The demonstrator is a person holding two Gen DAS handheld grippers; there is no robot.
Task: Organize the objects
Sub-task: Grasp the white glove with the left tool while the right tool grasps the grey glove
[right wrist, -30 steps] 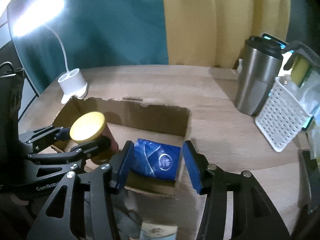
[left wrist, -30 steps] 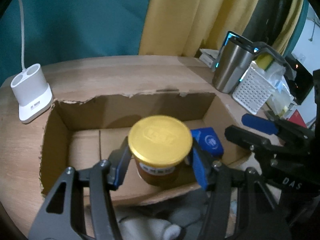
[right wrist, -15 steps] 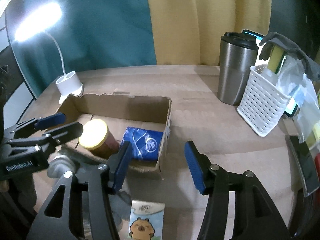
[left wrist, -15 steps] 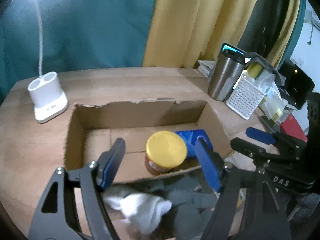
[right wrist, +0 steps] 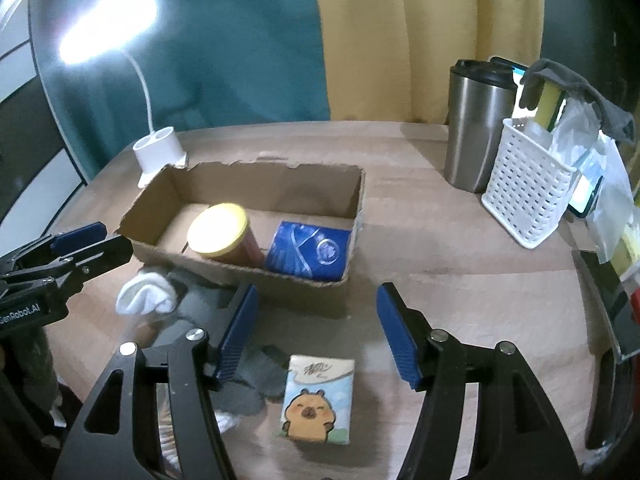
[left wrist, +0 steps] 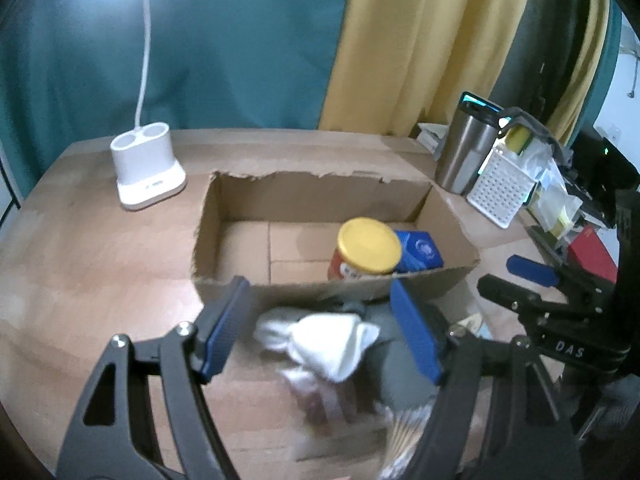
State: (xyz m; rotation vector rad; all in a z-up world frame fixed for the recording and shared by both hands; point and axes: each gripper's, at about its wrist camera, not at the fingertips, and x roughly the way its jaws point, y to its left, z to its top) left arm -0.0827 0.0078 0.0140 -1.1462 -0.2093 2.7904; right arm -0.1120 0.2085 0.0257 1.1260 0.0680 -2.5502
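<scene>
Left wrist view shows my left gripper with its blue ribbed pads spread apart and empty, hanging over a soft heap of white and grey socks on the near side of the cardboard box. Inside that box, toward its right end, stands a jar with a glossy yellow lid, and touching it on the right lies a blue tissue pack in crinkly printed film. So I judge two items are sorted and the loose ones near me are left. My right gripper has nothing between its pads and its jaws are opening, poised just above a small cartoon-printed tissue pack lying flat on the wooden table, near the box's front wall. Dark grey socks lie crumpled to its left. The box is rough corrugated card with torn, ragged rims and a mostly bare floor on its left half, so room remains. Far right stand a brushed-steel tumbler and a perforated white plastic basket; far left sits a white lamp base.
</scene>
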